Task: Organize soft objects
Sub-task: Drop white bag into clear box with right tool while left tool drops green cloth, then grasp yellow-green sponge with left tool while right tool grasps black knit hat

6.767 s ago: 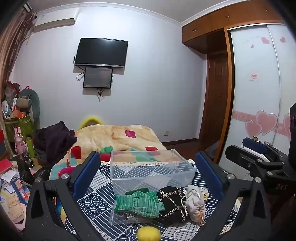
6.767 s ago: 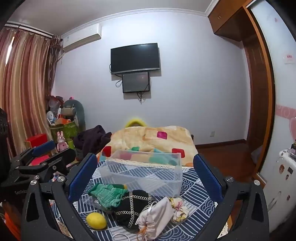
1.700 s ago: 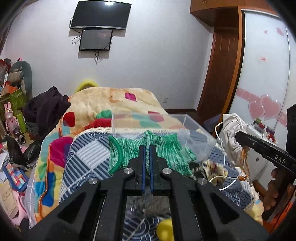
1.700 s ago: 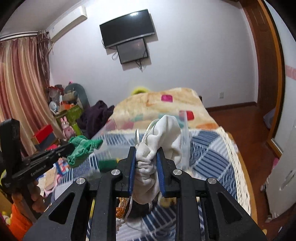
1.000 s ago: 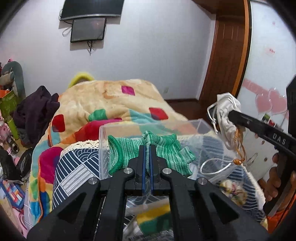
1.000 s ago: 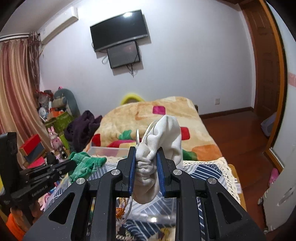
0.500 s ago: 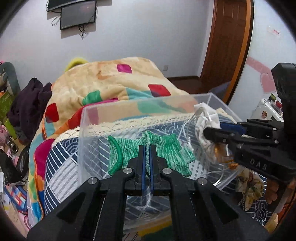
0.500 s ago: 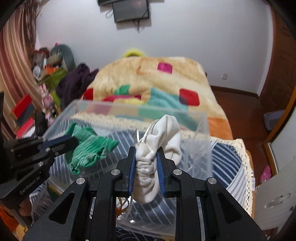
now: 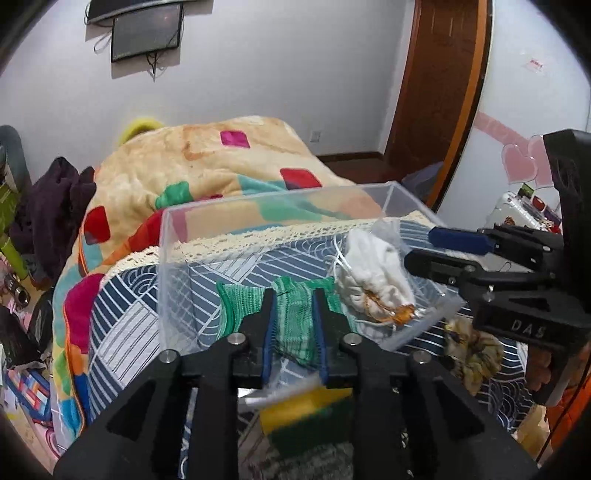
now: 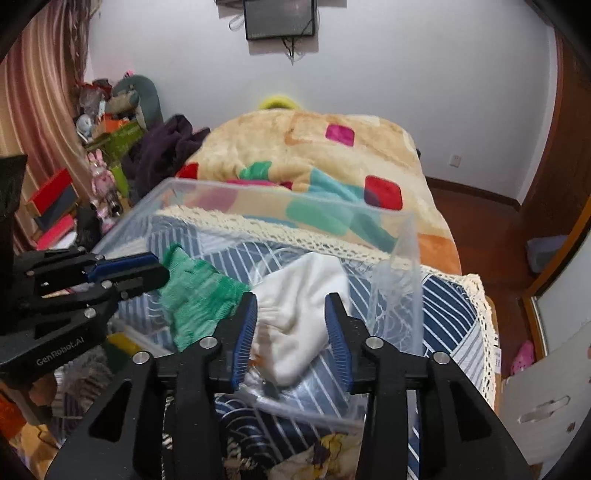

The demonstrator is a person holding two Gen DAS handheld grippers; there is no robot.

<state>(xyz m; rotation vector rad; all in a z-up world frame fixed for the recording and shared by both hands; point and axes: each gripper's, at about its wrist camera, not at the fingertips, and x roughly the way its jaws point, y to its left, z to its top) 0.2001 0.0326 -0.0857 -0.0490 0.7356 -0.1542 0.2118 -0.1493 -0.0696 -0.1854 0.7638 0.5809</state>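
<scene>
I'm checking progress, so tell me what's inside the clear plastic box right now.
Inside the clear box lie a green knit cloth and a white drawstring pouch, side by side. The claws and the two items hide part of the box floor, so anything beneath them can't be seen.

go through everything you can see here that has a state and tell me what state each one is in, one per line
left gripper: open, jaws apart around the green knit cloth.
right gripper: open, jaws apart either side of the white pouch.
green knit cloth: inside the clear bin, crumpled.
white pouch: inside the clear bin, slumped beside the cloth.
clear bin: no lid on, standing on the bed.
wall screen: dark.
</scene>
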